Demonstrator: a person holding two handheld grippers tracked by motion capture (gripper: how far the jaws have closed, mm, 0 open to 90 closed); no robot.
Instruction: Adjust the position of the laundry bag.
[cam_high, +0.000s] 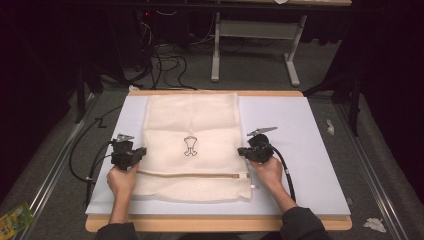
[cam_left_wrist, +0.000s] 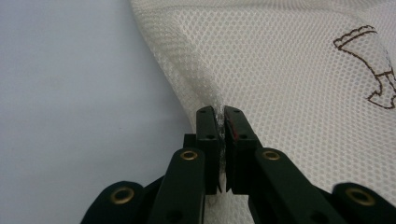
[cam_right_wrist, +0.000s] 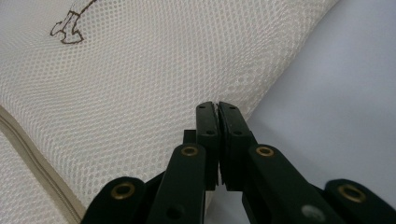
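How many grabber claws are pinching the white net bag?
2. The left gripper pinches the mesh laundry bag at its left edge; the right gripper pinches its right edge, both just above the zipper.

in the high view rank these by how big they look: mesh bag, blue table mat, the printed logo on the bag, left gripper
1. blue table mat
2. mesh bag
3. left gripper
4. printed logo
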